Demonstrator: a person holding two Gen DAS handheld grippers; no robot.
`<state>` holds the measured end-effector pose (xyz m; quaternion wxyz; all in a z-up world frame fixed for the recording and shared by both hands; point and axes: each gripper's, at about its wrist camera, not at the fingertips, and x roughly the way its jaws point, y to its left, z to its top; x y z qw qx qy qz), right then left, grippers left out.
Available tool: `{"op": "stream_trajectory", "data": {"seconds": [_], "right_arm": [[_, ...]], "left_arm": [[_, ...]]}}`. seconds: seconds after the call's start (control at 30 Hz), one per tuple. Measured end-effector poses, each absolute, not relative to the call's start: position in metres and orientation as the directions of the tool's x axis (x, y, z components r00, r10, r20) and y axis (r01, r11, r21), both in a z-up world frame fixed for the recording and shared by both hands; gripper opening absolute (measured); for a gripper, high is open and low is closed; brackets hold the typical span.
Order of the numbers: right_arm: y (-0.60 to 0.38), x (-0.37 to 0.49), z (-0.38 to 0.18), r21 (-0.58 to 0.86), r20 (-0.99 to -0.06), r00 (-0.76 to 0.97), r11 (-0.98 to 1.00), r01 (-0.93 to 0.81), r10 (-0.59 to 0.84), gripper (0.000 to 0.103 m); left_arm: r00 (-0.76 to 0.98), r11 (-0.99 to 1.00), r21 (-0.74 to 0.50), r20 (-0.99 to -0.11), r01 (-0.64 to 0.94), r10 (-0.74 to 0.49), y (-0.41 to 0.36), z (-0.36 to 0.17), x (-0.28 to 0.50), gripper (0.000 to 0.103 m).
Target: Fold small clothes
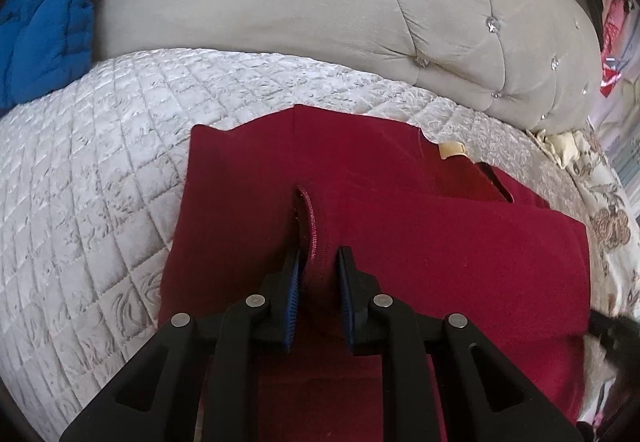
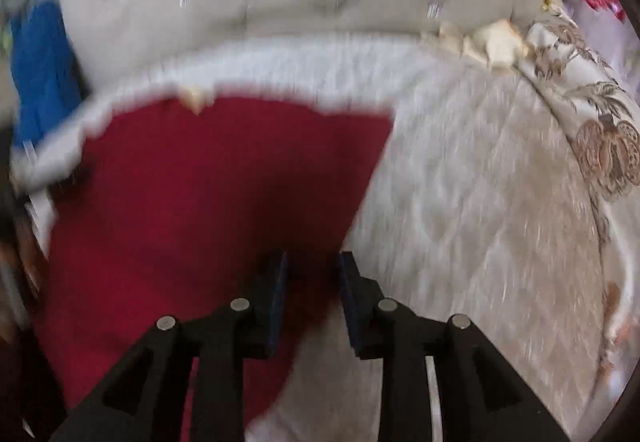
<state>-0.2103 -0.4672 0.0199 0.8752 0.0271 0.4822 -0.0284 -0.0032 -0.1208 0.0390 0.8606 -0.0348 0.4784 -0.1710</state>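
Note:
A dark red garment (image 1: 440, 242) lies partly folded on the quilted white bed cover (image 1: 100, 182), with a cream label (image 1: 452, 149) at its far edge. My left gripper (image 1: 318, 254) is shut on a raised, stitched hem fold of this garment, and the cloth is pinched between its blue pads. The right wrist view is blurred. There the red garment (image 2: 200, 182) fills the left half, and my right gripper (image 2: 313, 258) hangs over its right edge. Its jaws stand a little apart, and no cloth is seen pinched between them.
A beige tufted headboard (image 1: 320, 2) with shiny buttons rises behind the bed cover. Blue cloth (image 1: 44, 14) is bunched at the far left. A floral cover (image 2: 600, 154) runs along the right side. Bare quilt (image 2: 480, 202) lies to the right of the garment.

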Motion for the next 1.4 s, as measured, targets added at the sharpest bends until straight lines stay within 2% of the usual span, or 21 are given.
{"op": "stream_trajectory", "data": {"seconds": [0.1, 0.2, 0.3, 0.37, 0.47, 0.57, 0.63, 0.67, 0.7, 0.77, 0.8, 0.87, 1.0, 1.1, 1.3, 1.33, 1.37, 1.4], "right_arm": [[-0.473, -0.225, 0.02, 0.12, -0.877, 0.474, 0.99, 0.07, 0.073, 0.028], [-0.487, -0.232, 0.038, 0.115, -0.826, 0.563, 0.986, 0.117, 0.03, 0.03], [-0.506, -0.222, 0.05, 0.219, -0.775, 0.63, 0.956, 0.194, 0.05, 0.063], [-0.513, -0.201, 0.04, 0.24, -0.793, 0.606, 0.947, 0.213, 0.065, 0.064], [-0.511, -0.185, 0.025, 0.315, -0.796, 0.588, 0.928, 0.198, 0.144, 0.056], [-0.52, -0.17, 0.03, 0.374, -0.739, 0.657, 0.903, 0.213, 0.151, 0.059], [-0.52, -0.155, 0.026, 0.359, -0.757, 0.636, 0.908, 0.214, 0.15, 0.057], [-0.517, -0.147, 0.024, 0.339, -0.776, 0.613, 0.918, 0.208, 0.148, 0.032], [-0.514, -0.144, 0.028, 0.315, -0.773, 0.621, 0.928, 0.2, 0.129, 0.015], [-0.51, -0.154, 0.043, 0.331, -0.715, 0.687, 0.927, 0.176, 0.124, 0.013], [-0.509, -0.159, 0.048, 0.343, -0.696, 0.707, 0.923, 0.173, 0.126, 0.014], [-0.508, -0.166, 0.048, 0.305, -0.724, 0.685, 0.929, 0.211, 0.082, 0.031], [-0.497, -0.192, 0.046, 0.275, -0.722, 0.684, 0.951, 0.14, 0.108, 0.031], [-0.486, -0.2, 0.018, 0.194, -0.834, 0.547, 0.967, 0.166, 0.074, 0.029], [-0.491, -0.222, 0.045, 0.225, -0.802, 0.591, 0.961, 0.162, 0.088, 0.03], [-0.494, -0.218, 0.052, 0.234, -0.785, 0.613, 0.957, 0.172, 0.082, 0.036], [-0.497, -0.212, 0.057, 0.234, -0.772, 0.633, 0.953, 0.191, 0.063, 0.055], [-0.5, -0.204, 0.06, 0.235, -0.76, 0.648, 0.949, 0.212, 0.044, 0.066]], "left_arm": [[0.484, 0.936, -0.249, -0.805, 0.25, -0.344, -0.114, 0.042, -0.004, 0.0], [0.484, 0.933, -0.267, -0.8, 0.242, -0.355, -0.112, 0.044, -0.004, 0.0], [0.49, 0.932, -0.269, -0.795, 0.243, -0.358, -0.111, 0.045, -0.004, 0.0], [0.49, 0.931, -0.27, -0.794, 0.244, -0.359, -0.111, 0.045, -0.004, 0.0], [0.501, 0.925, -0.288, -0.779, 0.246, -0.376, -0.109, 0.05, -0.004, 0.0], [0.528, 0.921, -0.292, -0.756, 0.257, -0.387, -0.105, 0.06, -0.005, 0.0], [0.544, 0.928, -0.284, -0.752, 0.243, -0.372, -0.101, 0.063, -0.004, 0.0], [0.542, 0.93, -0.287, -0.756, 0.23, -0.368, -0.098, 0.062, -0.002, 0.0], [0.538, 0.93, -0.295, -0.758, 0.22, -0.368, -0.095, 0.061, -0.001, 0.0], [0.535, 0.934, -0.299, -0.766, 0.195, -0.357, -0.09, 0.059, 0.001, 0.0], [0.543, 0.943, -0.28, -0.771, 0.18, -0.333, -0.089, 0.059, 0.002, 0.0], [0.565, 0.963, -0.225, -0.779, 0.151, -0.271, -0.088, 0.058, 0.002, 0.0], [0.541, 0.954, -0.253, -0.786, 0.162, -0.301, -0.086, 0.055, 0.003, 0.0], [0.532, 0.954, -0.253, -0.792, 0.161, -0.3, -0.087, 0.053, 0.003, 0.0], [0.523, 0.954, -0.248, -0.798, 0.165, -0.298, -0.09, 0.051, 0.002, 0.0], [0.522, 0.954, -0.25, -0.798, 0.168, -0.301, -0.091, 0.051, 0.001, 0.0], [0.523, 0.953, -0.25, -0.797, 0.17, -0.302, -0.091, 0.051, 0.001, 0.0], [0.524, 0.953, -0.251, -0.795, 0.173, -0.304, -0.091, 0.051, 0.001, 0.0]]}}
